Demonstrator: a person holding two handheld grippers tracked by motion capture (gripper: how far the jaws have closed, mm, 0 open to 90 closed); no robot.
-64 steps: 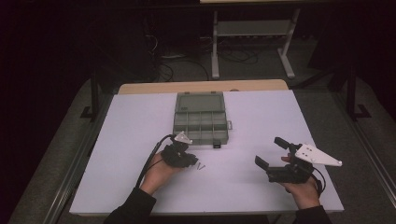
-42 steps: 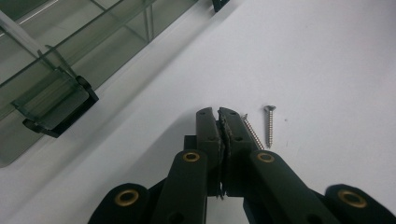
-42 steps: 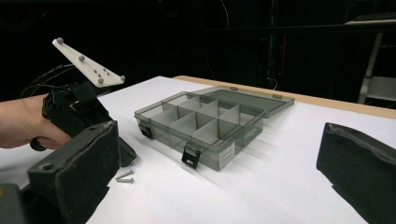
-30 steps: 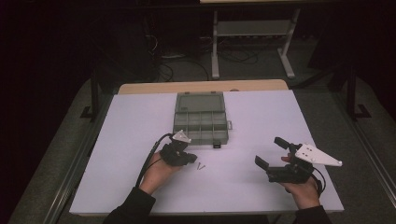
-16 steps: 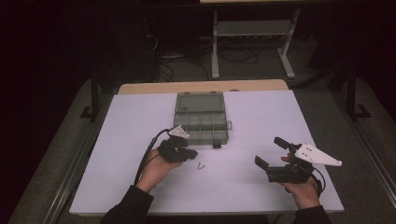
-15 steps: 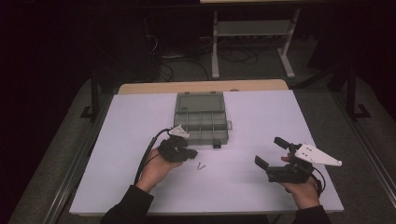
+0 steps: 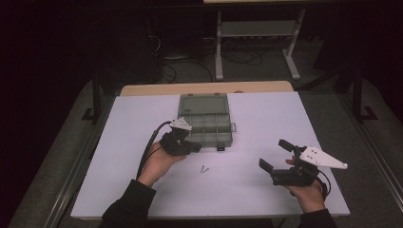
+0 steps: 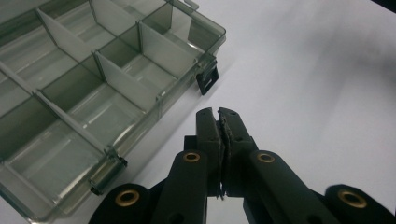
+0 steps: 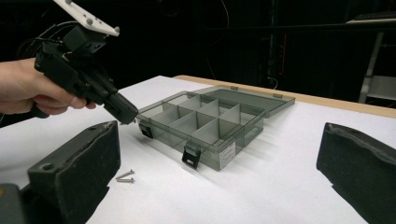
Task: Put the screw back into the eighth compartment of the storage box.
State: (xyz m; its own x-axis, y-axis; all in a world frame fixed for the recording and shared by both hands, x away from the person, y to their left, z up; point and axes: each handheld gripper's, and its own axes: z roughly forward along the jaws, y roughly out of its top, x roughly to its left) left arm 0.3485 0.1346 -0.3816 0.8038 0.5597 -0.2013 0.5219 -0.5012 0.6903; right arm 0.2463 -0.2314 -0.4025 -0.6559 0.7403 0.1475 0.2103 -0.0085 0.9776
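A clear grey compartment box (image 7: 205,124) lies open mid-table with its lid flat behind it, and the compartments (image 8: 70,100) look empty. My left gripper (image 7: 194,147) hovers just off the box's near left corner. Its jaws (image 8: 222,115) are shut, with a thin ridged thing, seemingly a small screw, pinched in the seam between the pads. The right gripper view shows the left gripper (image 9: 130,117) raised above the table beside the box (image 9: 205,126). Two loose screws (image 7: 205,168) (image 9: 125,176) lie on the white sheet in front of the box. My right gripper (image 7: 275,155) rests at the near right, open and holding nothing.
The white sheet (image 7: 266,118) covers the table, with a wooden edge (image 7: 204,88) at the back. The box's black latches (image 8: 208,80) hang off its front wall. Behind the table stand a metal stand (image 7: 256,33) and floor cables (image 7: 180,71).
My left gripper has lifted off the sheet by the screws and moved up toward the box's front corner, jaws still shut. The right gripper has stayed put.
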